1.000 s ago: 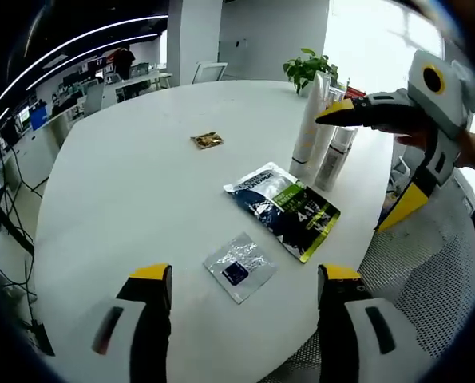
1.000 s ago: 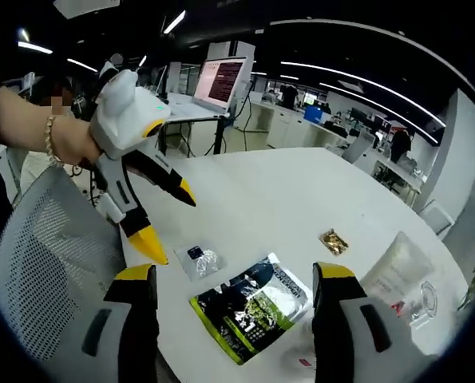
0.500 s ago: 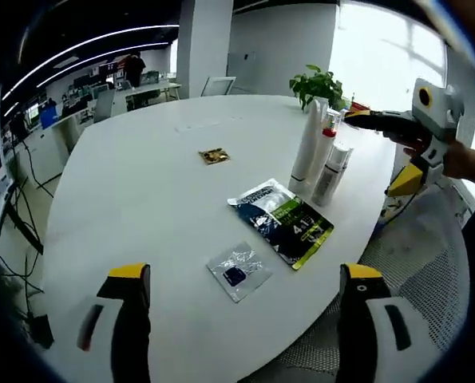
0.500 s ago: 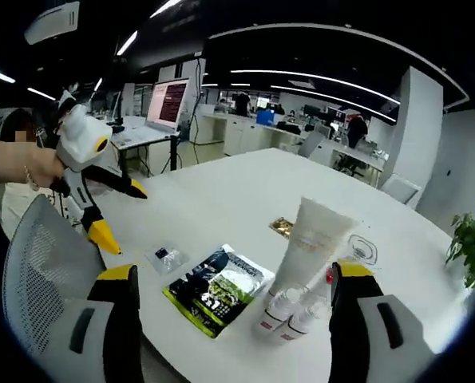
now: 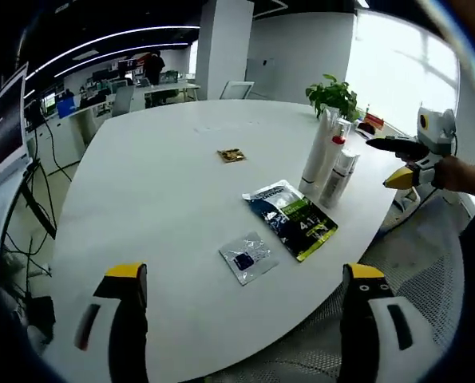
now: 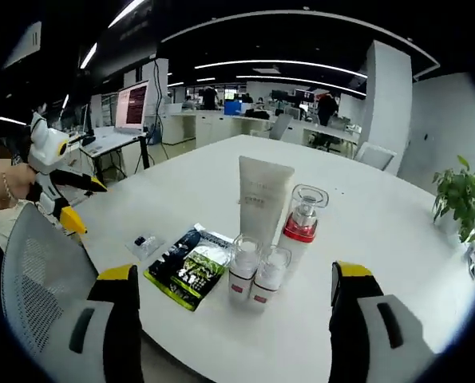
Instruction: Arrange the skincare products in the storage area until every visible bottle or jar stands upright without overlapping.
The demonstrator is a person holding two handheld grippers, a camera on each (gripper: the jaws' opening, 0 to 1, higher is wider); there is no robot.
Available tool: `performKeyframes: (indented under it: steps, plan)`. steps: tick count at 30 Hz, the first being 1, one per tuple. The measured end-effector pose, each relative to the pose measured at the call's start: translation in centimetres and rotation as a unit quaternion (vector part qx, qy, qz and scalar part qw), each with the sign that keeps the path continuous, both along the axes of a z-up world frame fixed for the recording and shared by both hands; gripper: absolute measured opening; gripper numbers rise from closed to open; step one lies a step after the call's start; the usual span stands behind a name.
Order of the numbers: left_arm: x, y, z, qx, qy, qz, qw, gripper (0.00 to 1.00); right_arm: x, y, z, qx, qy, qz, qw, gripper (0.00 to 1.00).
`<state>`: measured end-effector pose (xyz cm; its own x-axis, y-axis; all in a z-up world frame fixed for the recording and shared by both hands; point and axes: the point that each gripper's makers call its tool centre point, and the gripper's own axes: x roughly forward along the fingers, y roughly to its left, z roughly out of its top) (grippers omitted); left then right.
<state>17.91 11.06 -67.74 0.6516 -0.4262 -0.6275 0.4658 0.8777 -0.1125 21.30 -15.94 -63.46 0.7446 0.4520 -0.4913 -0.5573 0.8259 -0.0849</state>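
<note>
A white tube [image 6: 263, 195] stands upright on the white oval table [image 6: 365, 239]. Beside it stands a clear pump bottle with a red collar [image 6: 302, 223], and two small clear-capped bottles [image 6: 243, 268] stand in front of them. The same cluster, tube [image 5: 316, 155] and bottles [image 5: 338, 175], sits near the table's right edge in the left gripper view. My right gripper [image 6: 237, 319] is open and empty, well short of the bottles, and the right gripper [image 5: 381, 163] hangs off the table's edge. My left gripper [image 5: 241, 319] is open, far from them, and the left gripper [image 6: 84, 206] is held beside the table.
A dark and green sachet pack [image 5: 291, 219] and a small clear sachet [image 5: 248, 258] lie flat near the table's front edge. A gold packet [image 5: 231, 155] lies mid-table. A potted plant [image 5: 333, 96] stands behind the bottles. A grey mesh chair [image 6: 29, 271] stands at the edge.
Both grippers have drawn back from the table, so it looks smaller. The right gripper view has swung round, bringing the bottle cluster to its centre. The products have not moved.
</note>
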Motion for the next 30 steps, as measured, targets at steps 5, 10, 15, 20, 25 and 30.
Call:
performKeyframes:
  steps: [5, 10, 15, 20, 25, 30]
  plan:
    - [-0.3, 0.2, -0.1, -0.002, 0.001, 0.008, 1.0000, 0.98, 0.1, 0.0, -0.3, 0.005, 0.001, -0.004, 1.0000, 1.00]
    - [-0.3, 0.7, -0.1, -0.005, 0.001, 0.017, 0.9998, 0.98, 0.2, 0.4, -0.5, 0.007, 0.002, -0.003, 1.0000, 1.00]
    - [-0.4, 1.0, -0.4, -0.001, 0.005, 0.018, 0.9998, 0.98, 0.1, 0.8, -0.8, 0.012, 0.005, -0.003, 0.9999, 1.00]
    - [-0.4, 0.9, -0.2, 0.003, 0.007, 0.018, 0.9998, 0.98, -0.1, 0.8, -1.3, 0.012, 0.005, -0.004, 0.9999, 1.00]
    - [0.4, 0.7, 0.5, 0.003, 0.004, 0.017, 0.9998, 0.97, -0.2, 1.0, -1.5, 0.030, 0.008, -0.010, 0.9995, 1.00]
    - [1.2, 0.3, 0.8, 0.003, 0.000, 0.011, 0.9999, 0.97, -0.4, 1.3, -1.6, 0.034, 0.010, -0.011, 0.9993, 1.00]
